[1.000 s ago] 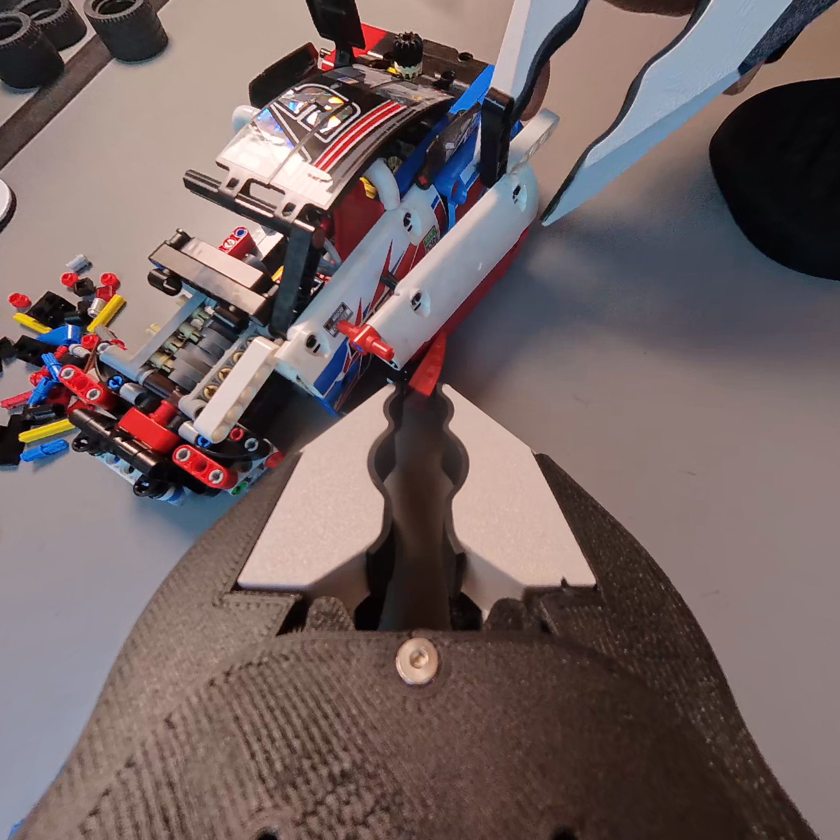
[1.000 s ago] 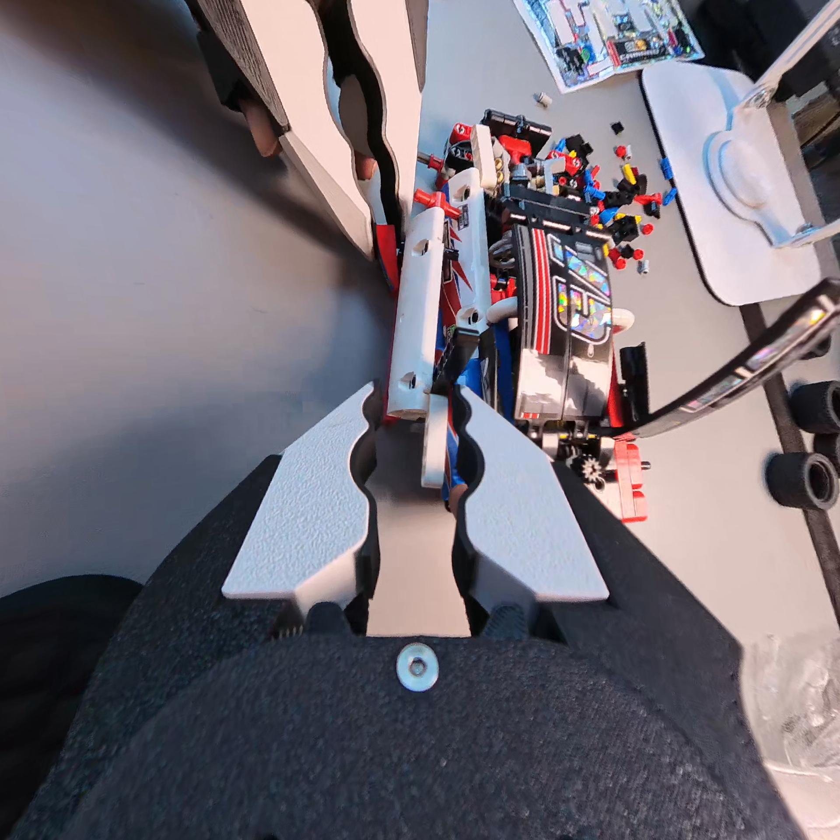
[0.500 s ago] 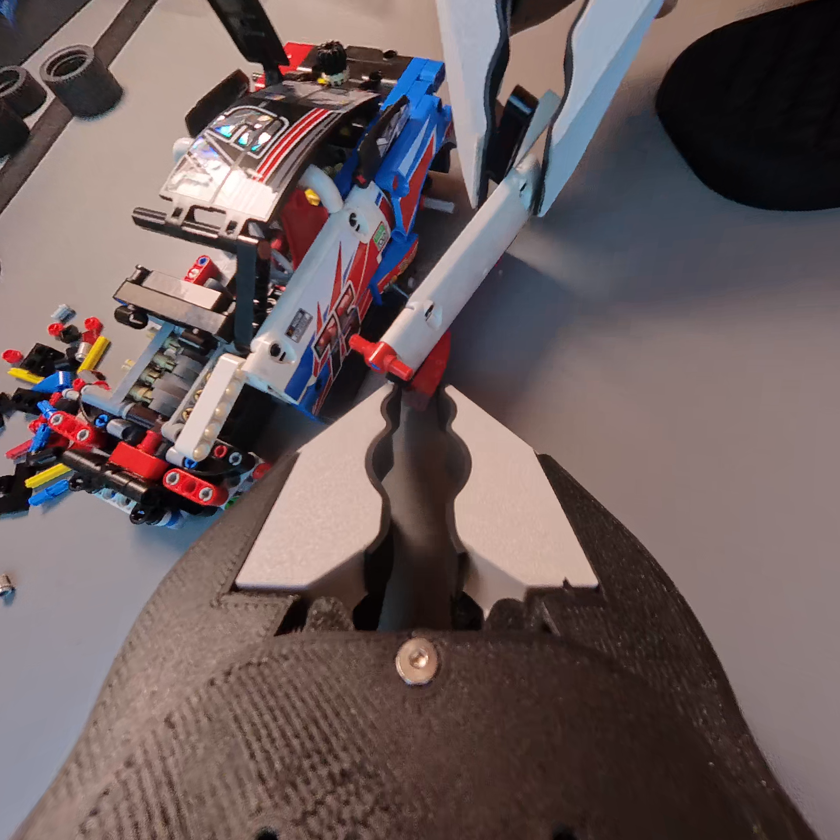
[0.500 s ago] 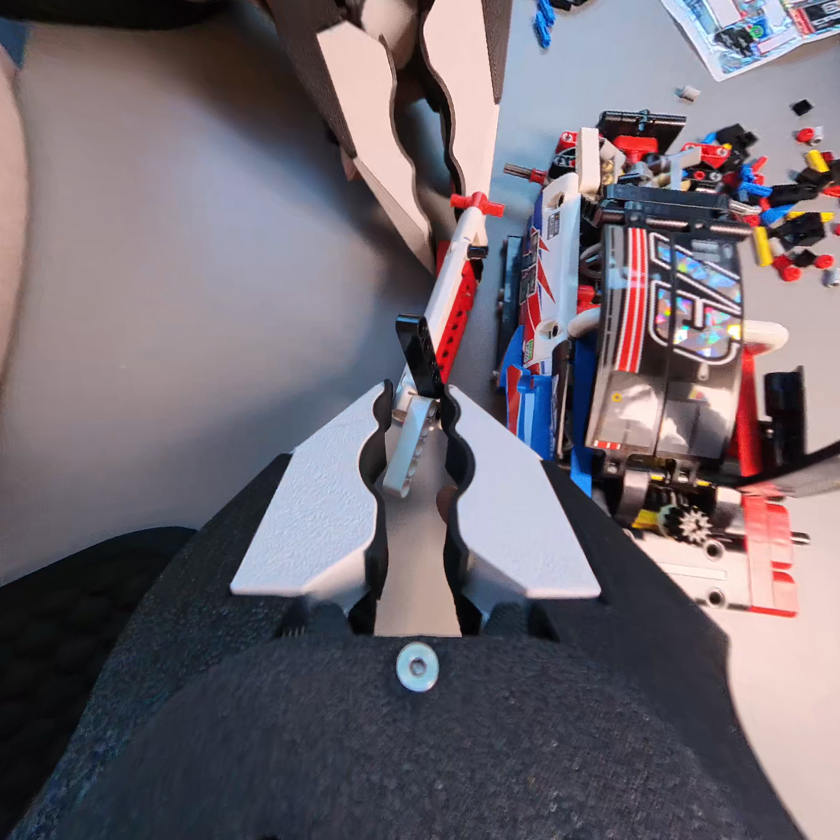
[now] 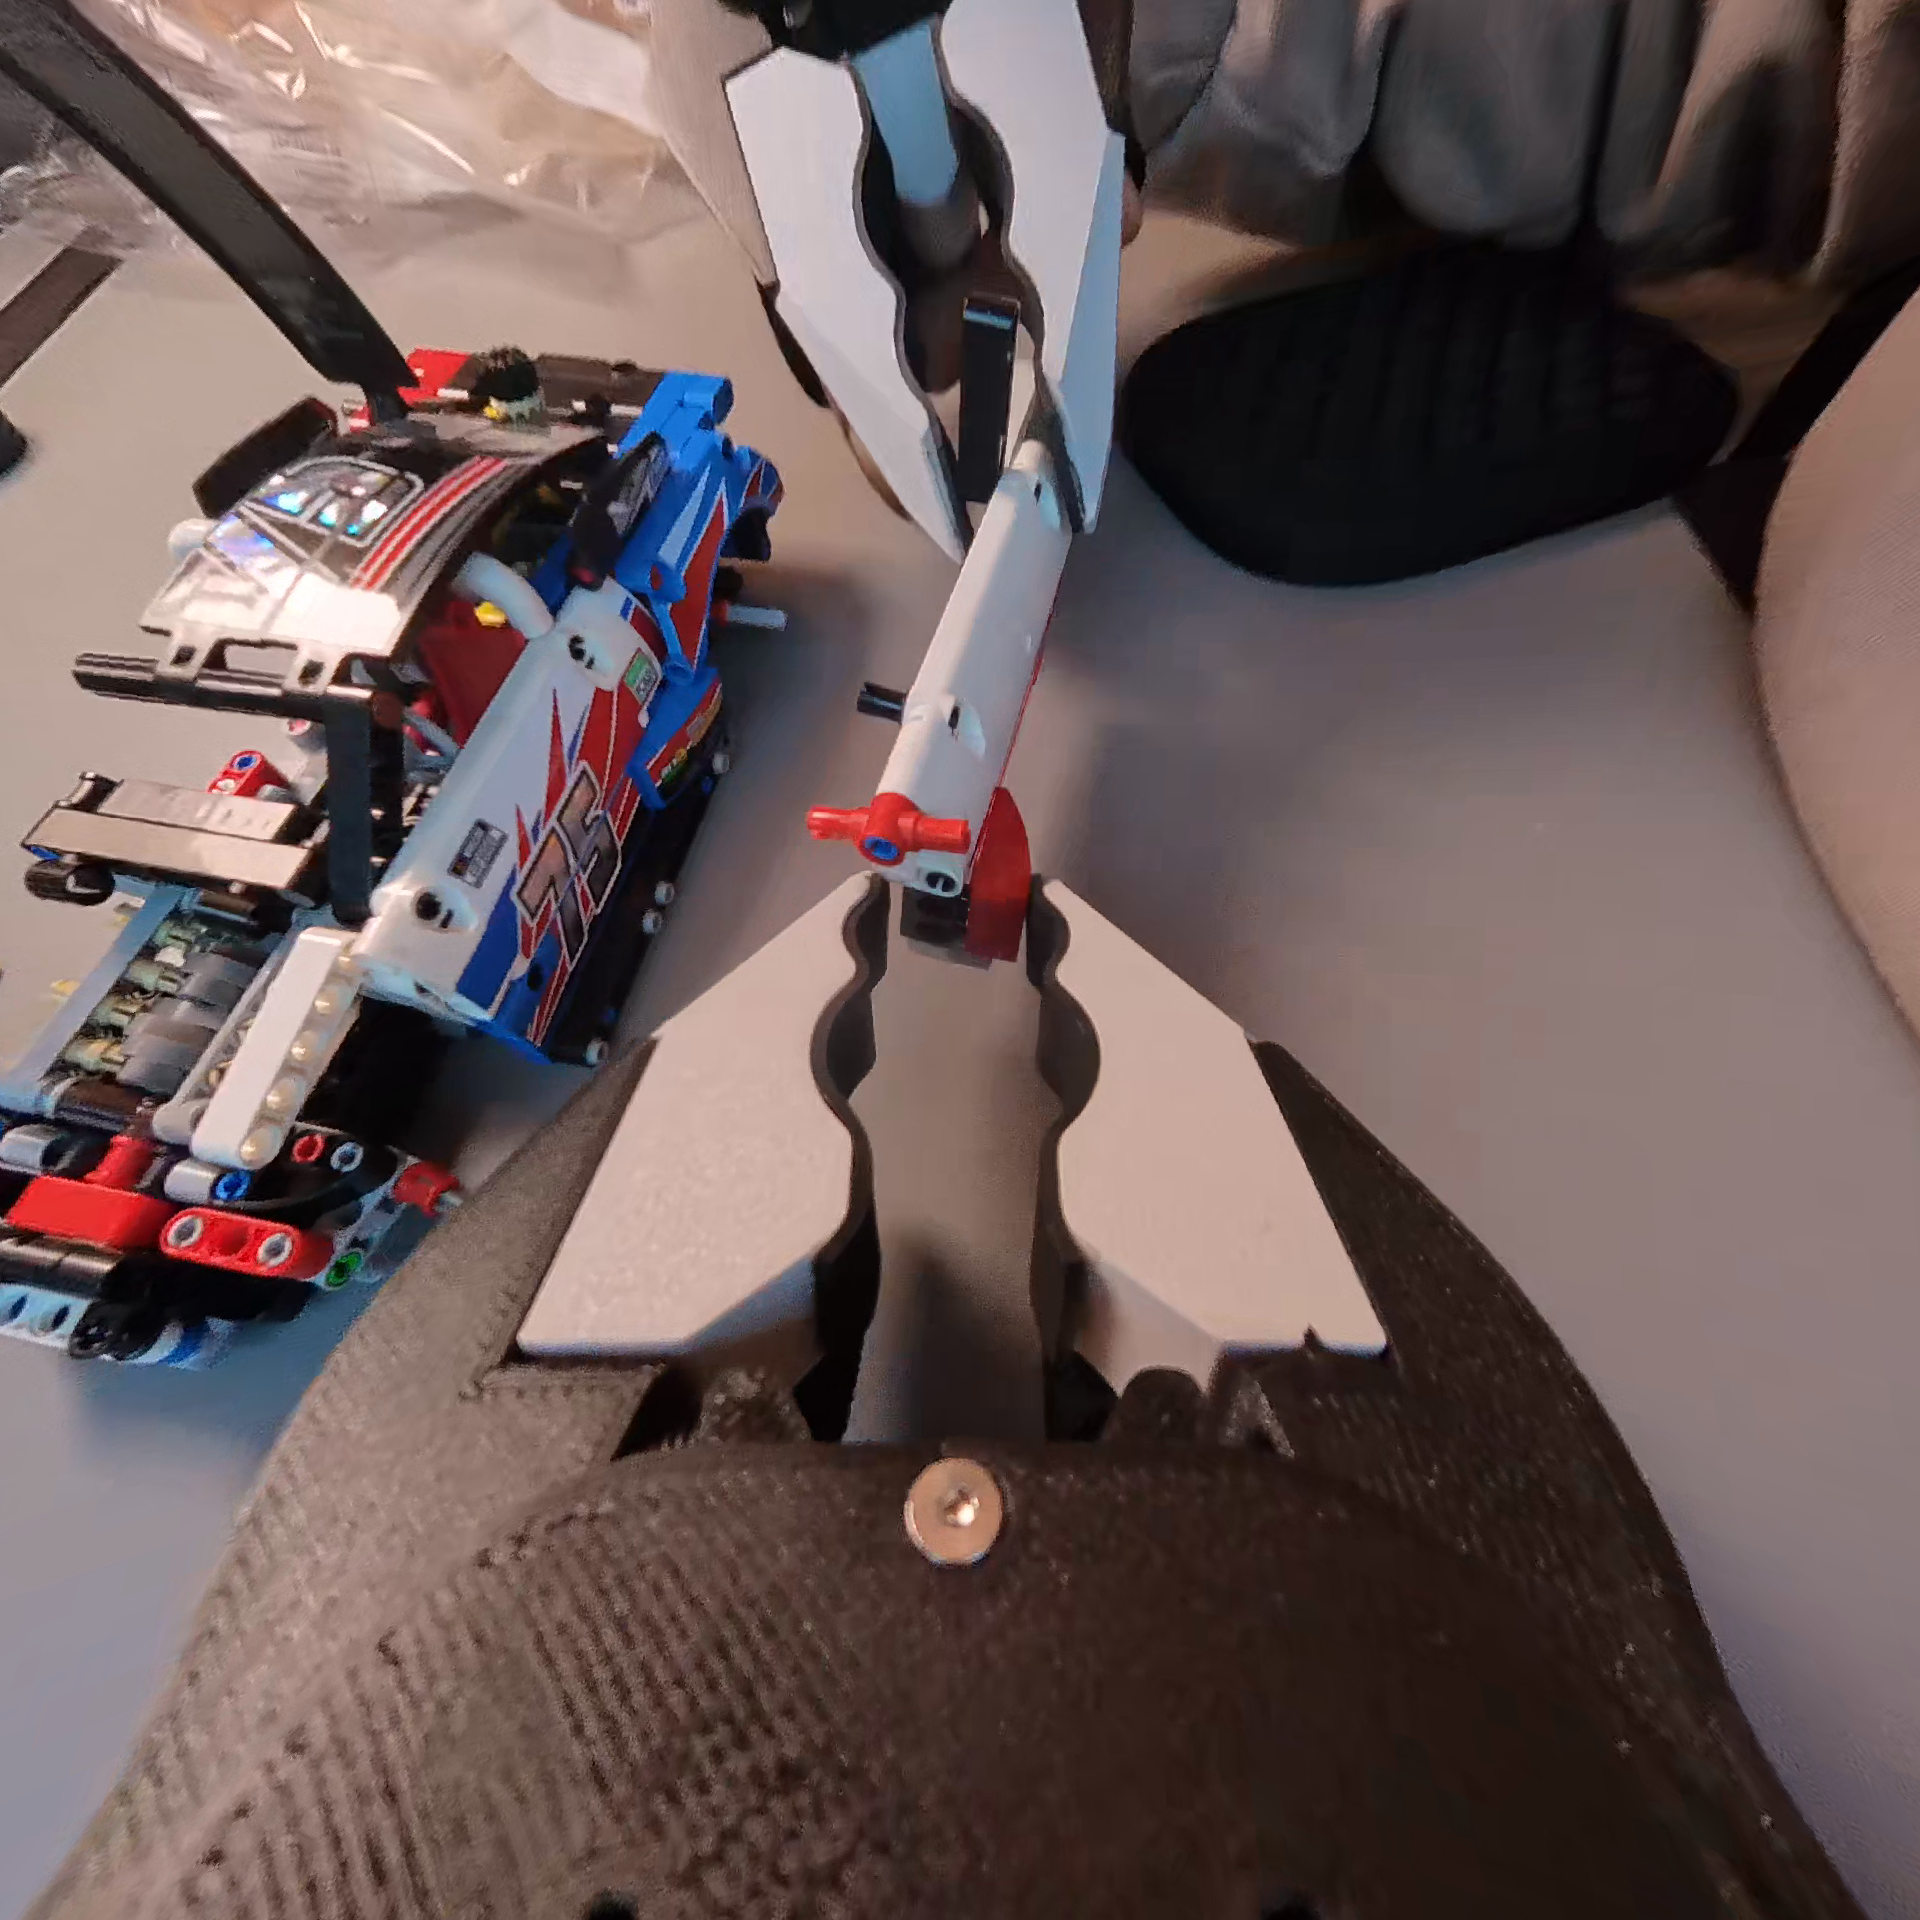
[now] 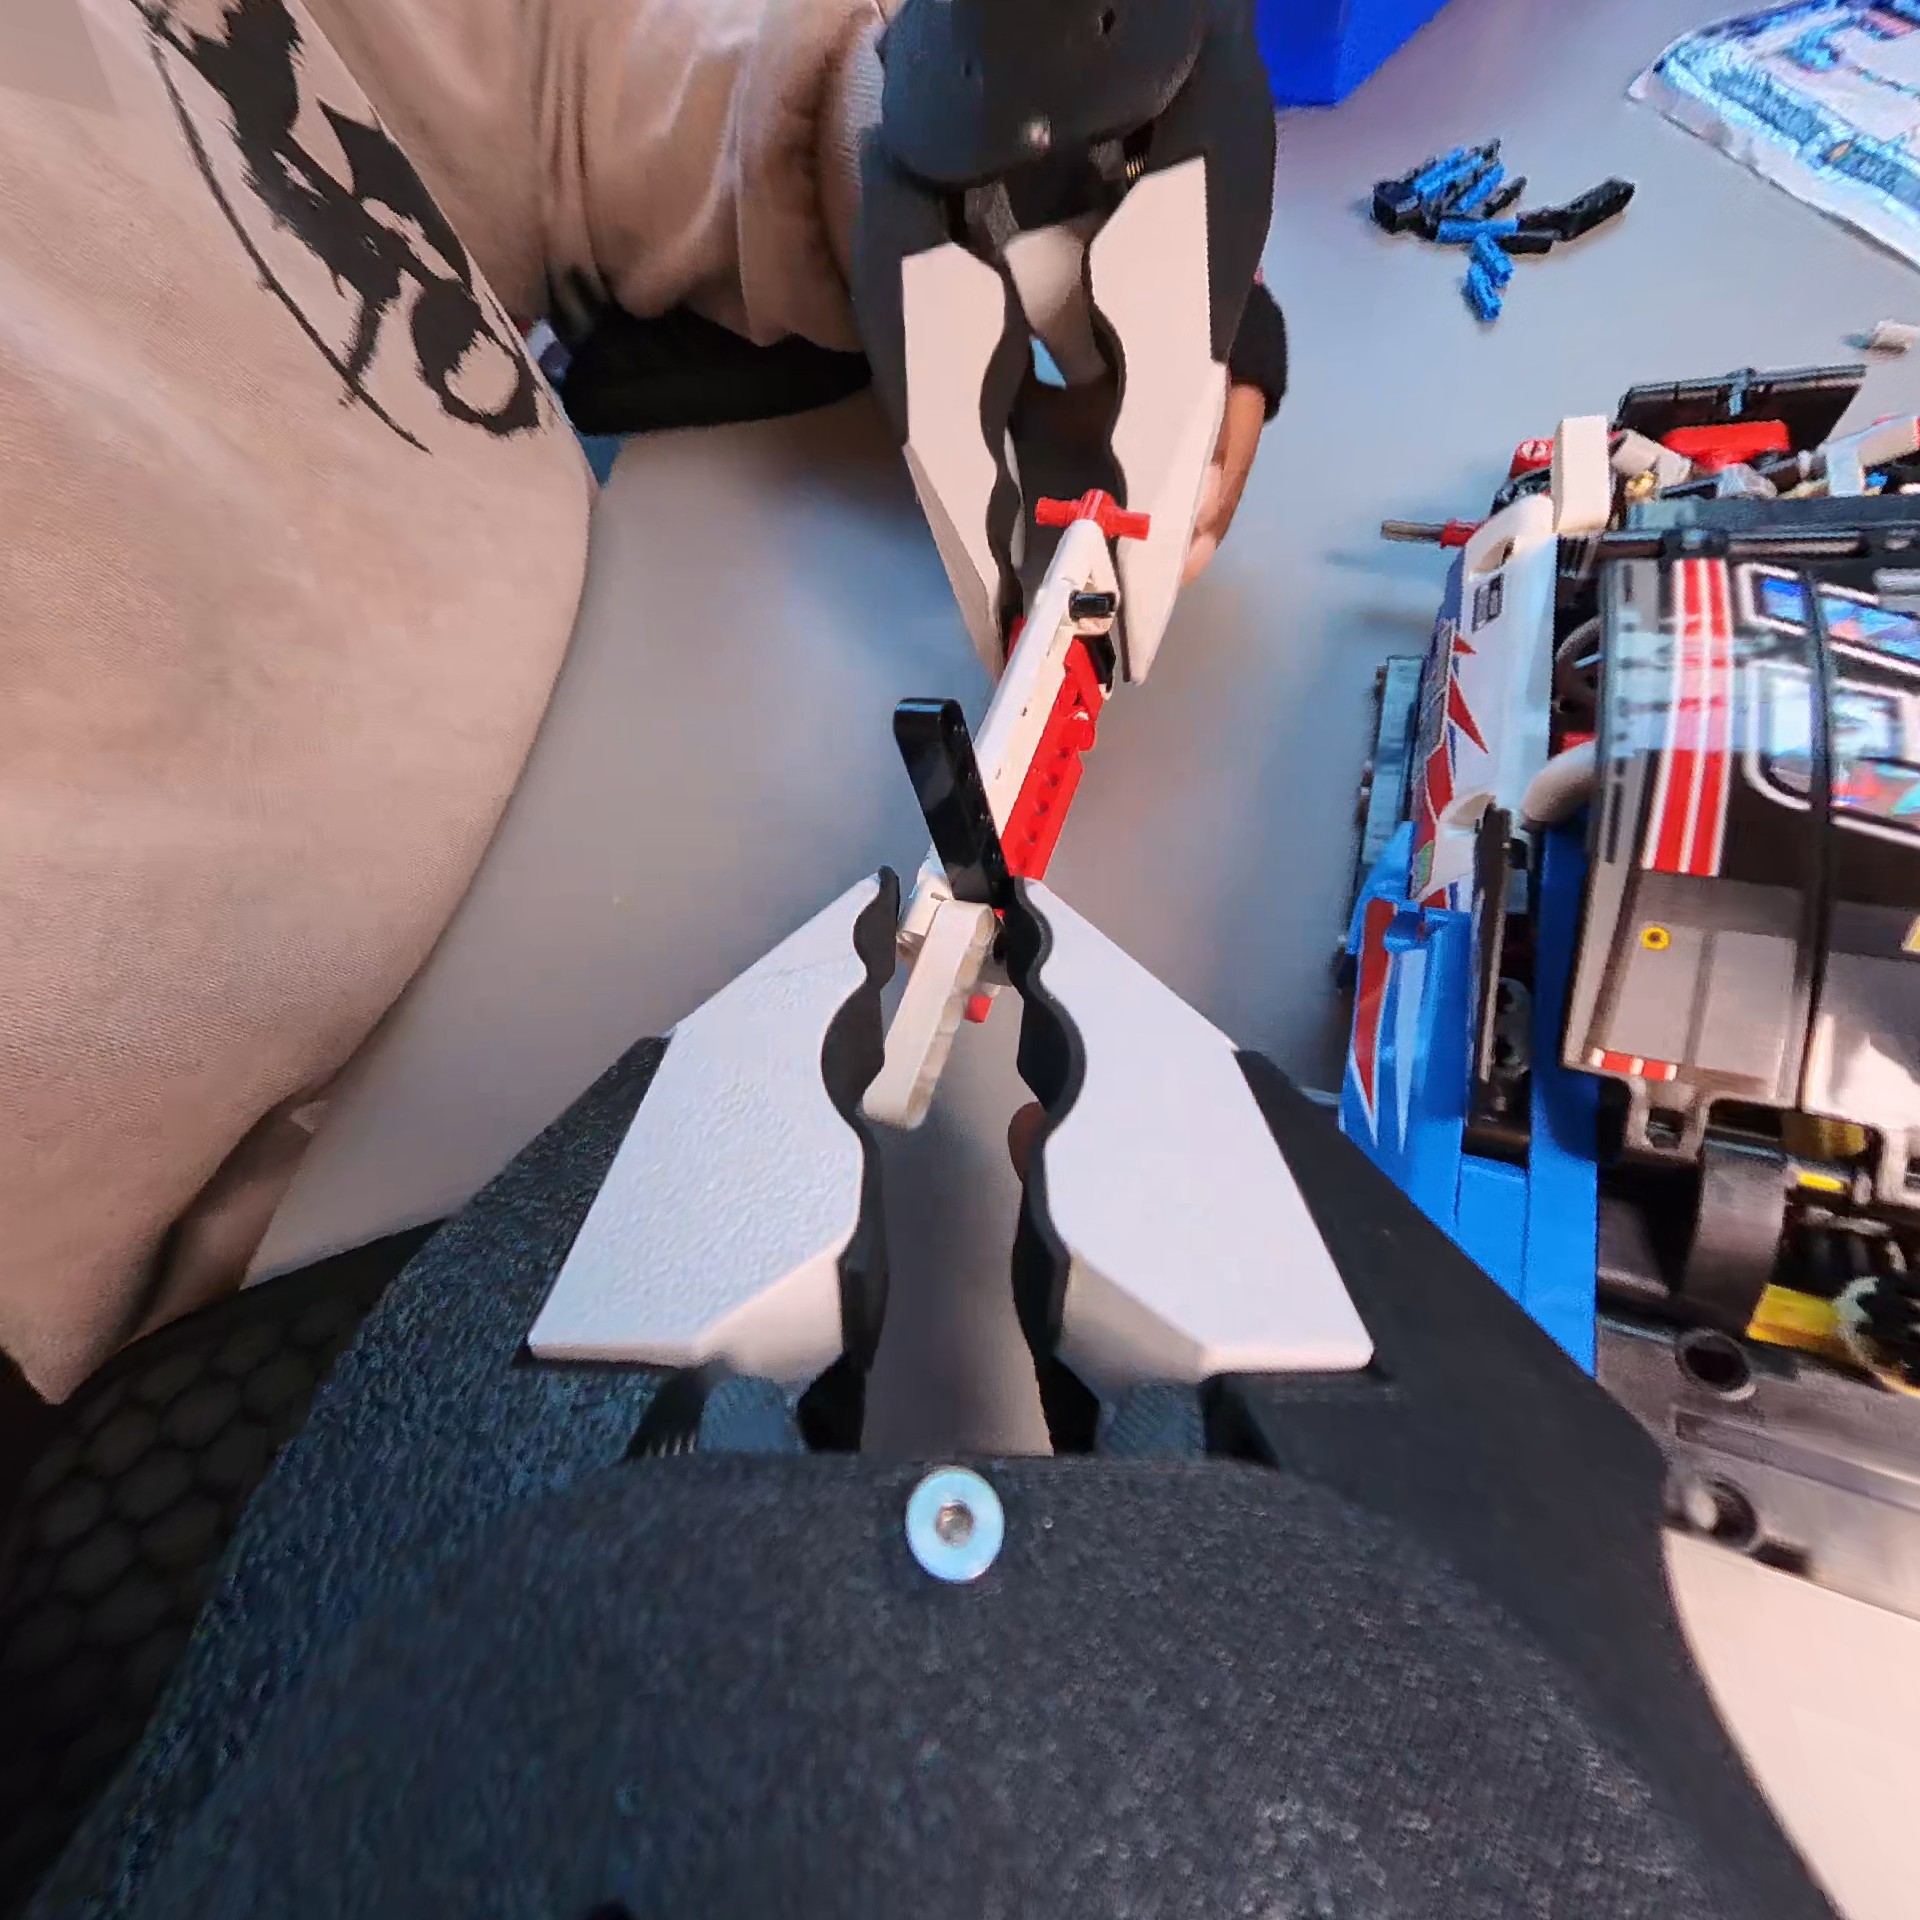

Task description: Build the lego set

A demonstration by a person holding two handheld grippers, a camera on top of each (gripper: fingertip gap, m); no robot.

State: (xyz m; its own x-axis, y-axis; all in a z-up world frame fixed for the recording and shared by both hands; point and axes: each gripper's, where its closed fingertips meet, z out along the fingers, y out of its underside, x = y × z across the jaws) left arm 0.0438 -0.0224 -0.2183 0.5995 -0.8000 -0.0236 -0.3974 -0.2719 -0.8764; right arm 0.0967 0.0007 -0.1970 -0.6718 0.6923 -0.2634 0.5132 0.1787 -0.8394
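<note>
The Lego car (image 5: 468,779), blue, white, red and black, stands on the grey table; it also shows at the right of the right wrist view (image 6: 1662,831). A long white side panel (image 5: 987,644) with a red beam under it is off the car and held in the air by both grippers. My left gripper (image 5: 951,914) is shut on its end with the red curved piece and red axle pin (image 5: 883,826). My right gripper (image 6: 954,914) is shut on the other end of the panel (image 6: 1039,707), where a black beam (image 6: 945,790) sticks up.
A person in a beige sweatshirt (image 6: 260,623) sits close behind the panel. A black pad (image 5: 1434,416) lies near the table edge. Blue and black loose pins (image 6: 1475,218) and a booklet (image 6: 1808,114) lie far off. Plastic bags (image 5: 416,125) lie behind the car. About 7 cm separates my left fingertips from my right.
The white side panel has come off the car's side. Both grippers have carried it away from the car toward the person, and the gap to the car has widened.
</note>
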